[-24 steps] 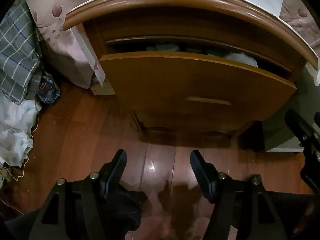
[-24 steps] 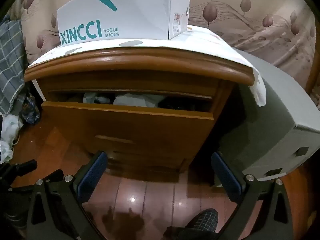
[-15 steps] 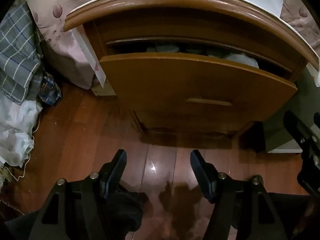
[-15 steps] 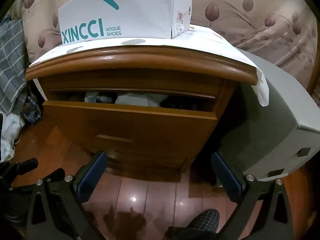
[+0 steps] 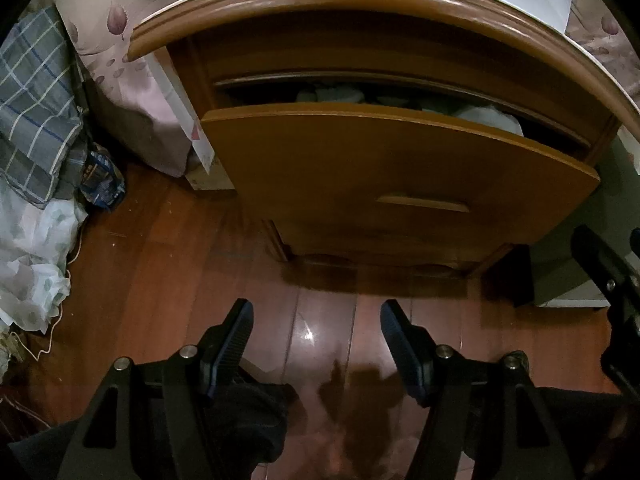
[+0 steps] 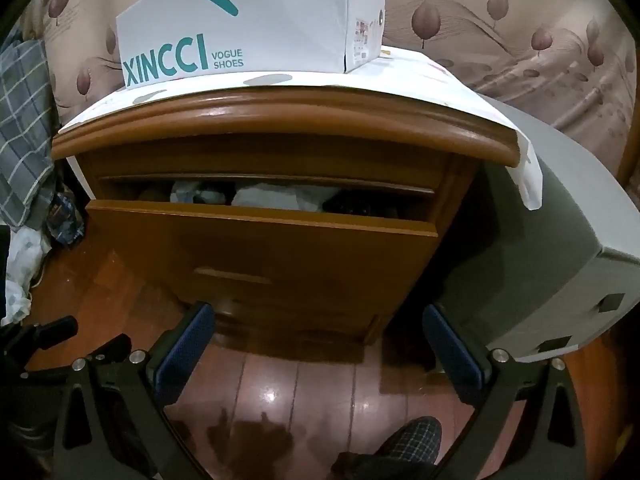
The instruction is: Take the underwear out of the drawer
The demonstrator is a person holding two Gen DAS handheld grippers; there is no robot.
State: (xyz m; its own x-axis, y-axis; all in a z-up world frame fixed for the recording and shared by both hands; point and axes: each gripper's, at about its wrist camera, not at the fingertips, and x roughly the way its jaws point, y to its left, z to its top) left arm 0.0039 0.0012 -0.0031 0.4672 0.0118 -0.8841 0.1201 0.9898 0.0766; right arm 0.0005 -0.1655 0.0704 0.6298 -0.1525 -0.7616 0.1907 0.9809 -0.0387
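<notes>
Drawer point(image 6: 260, 248) partly open, pale underwear point(image 6: 276, 198) inside (top gap). Left claw point(image 5: 316, 320) and right claw point(image 6: 316, 332) both wide, empty, below drawer front.

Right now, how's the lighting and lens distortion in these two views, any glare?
Left wrist view: dim, the nightstand top bowed by fisheye, glare on the floor. Right wrist view: brighter on the shoe box, floor glare again, drawer contents shadowed and hard to read.
</notes>
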